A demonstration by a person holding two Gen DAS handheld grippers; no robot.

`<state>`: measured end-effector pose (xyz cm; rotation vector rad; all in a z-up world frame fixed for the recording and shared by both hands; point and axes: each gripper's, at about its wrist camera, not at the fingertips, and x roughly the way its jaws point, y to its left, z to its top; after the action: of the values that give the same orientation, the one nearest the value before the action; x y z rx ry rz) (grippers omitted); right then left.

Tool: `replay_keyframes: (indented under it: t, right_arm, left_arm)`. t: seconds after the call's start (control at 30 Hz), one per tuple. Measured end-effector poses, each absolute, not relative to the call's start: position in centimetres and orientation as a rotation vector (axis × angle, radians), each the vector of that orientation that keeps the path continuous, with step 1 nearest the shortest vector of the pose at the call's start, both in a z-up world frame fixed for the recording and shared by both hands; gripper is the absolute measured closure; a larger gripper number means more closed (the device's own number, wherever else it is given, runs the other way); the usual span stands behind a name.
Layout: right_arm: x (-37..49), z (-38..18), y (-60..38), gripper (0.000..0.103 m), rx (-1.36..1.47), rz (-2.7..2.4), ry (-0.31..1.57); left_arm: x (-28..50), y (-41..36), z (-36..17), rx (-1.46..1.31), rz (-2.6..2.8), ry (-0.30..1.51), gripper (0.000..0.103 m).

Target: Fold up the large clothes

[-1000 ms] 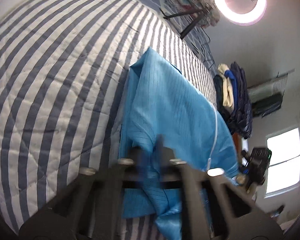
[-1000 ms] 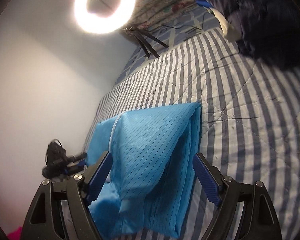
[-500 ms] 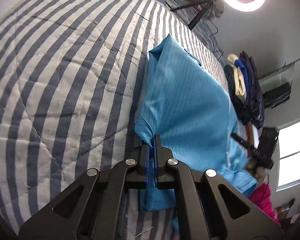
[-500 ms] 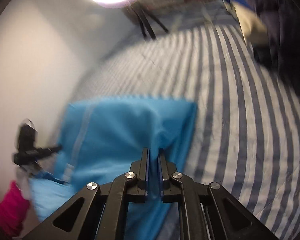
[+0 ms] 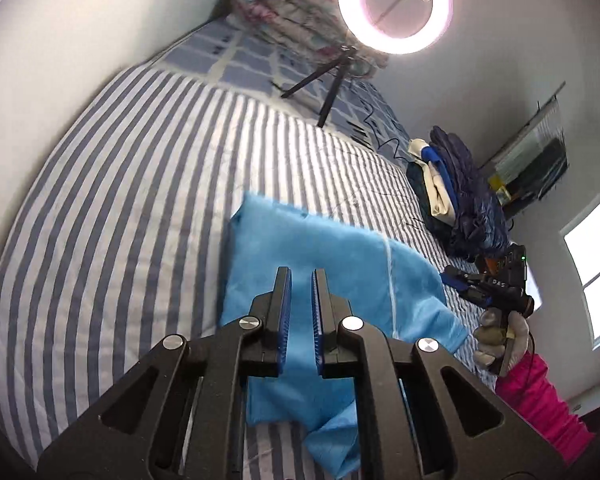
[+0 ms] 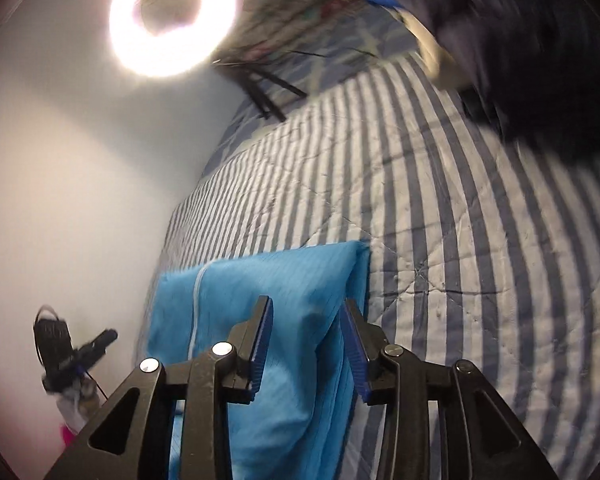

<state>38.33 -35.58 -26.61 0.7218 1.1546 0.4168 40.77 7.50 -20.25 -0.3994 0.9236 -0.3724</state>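
Observation:
A bright blue garment (image 5: 332, 256) lies folded on the striped quilt (image 5: 120, 200). My left gripper (image 5: 300, 270) hovers above its near part. The jaws are opening, a narrow gap shows between the blue pads, and nothing is pinched. In the right wrist view the garment (image 6: 260, 276) has a raised ridge of cloth standing between the pads of my right gripper (image 6: 306, 304). Those jaws are opening too and the pads do not press on the cloth. The right gripper (image 5: 488, 284) shows at the garment's far side, held by a gloved hand (image 5: 500, 336).
A pile of dark and cream clothes (image 5: 460, 196) sits on the bed's right side. A ring light (image 5: 396, 0) on a black tripod (image 5: 328, 84) stands near the floral pillow (image 5: 284, 12). A bright window (image 5: 596, 272) and a pink sleeve (image 5: 540, 400) are at the right.
My left gripper let go of the garment's edge and rose, so more of the room shows. My right gripper closed on the cloth half a second ago and has since parted.

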Motion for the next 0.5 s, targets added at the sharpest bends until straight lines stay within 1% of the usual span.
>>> replay_keyframes:
  t: [0.1,0.17,0.2,0.23,0.27,0.3,0.33,0.37,0.4,0.43,0.47,0.5]
  right_arm:
    - [37.2,-27.2,-35.8,0.065,0.806,0.447,1.162]
    - [35.6,-26.9,-35.8,0.063,0.851,0.503,1.156]
    - [34.8,-26.7,-35.7,0.056,0.864,0.526,1.157]
    - [34.2,-26.8,-35.4,0.047,0.865,0.537,1.169]
    - [33.4,-27.0,-35.3,0.045,0.855,0.541,1.196]
    - [32.7,-27.4,-34.6,0.046,0.843,0.549,1.237]
    - [32.2,-27.8,-34.1,0.053,0.838,0.566,1.264]
    - [31.5,-27.7,-33.4,0.063,0.802,0.584,1.278]
    - [31.1,-27.3,-32.5,0.075,0.67,0.552,1.288]
    - [30.9,-27.1,-31.7,0.082,0.528,0.502,1.301]
    - [30.7,-27.3,-31.5,0.085,0.497,0.494,1.309]
    - [30.5,-27.4,-31.6,0.086,0.502,0.493,1.318]
  left_arm:
    - [42.8,5.8,-20.3,-0.358,-0.381,0.945,0.097]
    - [44.2,4.9,-20.9,-0.344,-0.391,0.964,0.097]
    - [44.5,4.6,-21.2,-0.337,-0.387,0.969,0.097]
    - [45.0,4.3,-21.5,-0.338,-0.391,0.976,0.097]
    - [45.3,4.3,-21.9,-0.345,-0.402,0.985,0.097]
    - [45.7,4.1,-22.5,-0.351,-0.405,0.996,0.097]
    - [46.0,3.6,-23.0,-0.353,-0.406,1.002,0.097]
    - [46.2,3.3,-23.6,-0.351,-0.406,1.012,0.097]
    - [46.5,3.1,-24.5,-0.338,-0.393,1.032,0.097]
    - [46.6,2.7,-25.3,-0.33,-0.381,1.047,0.097]
    - [46.7,2.7,-26.4,-0.317,-0.363,1.07,0.097]
    - [46.7,2.7,-27.0,-0.313,-0.354,1.084,0.097]
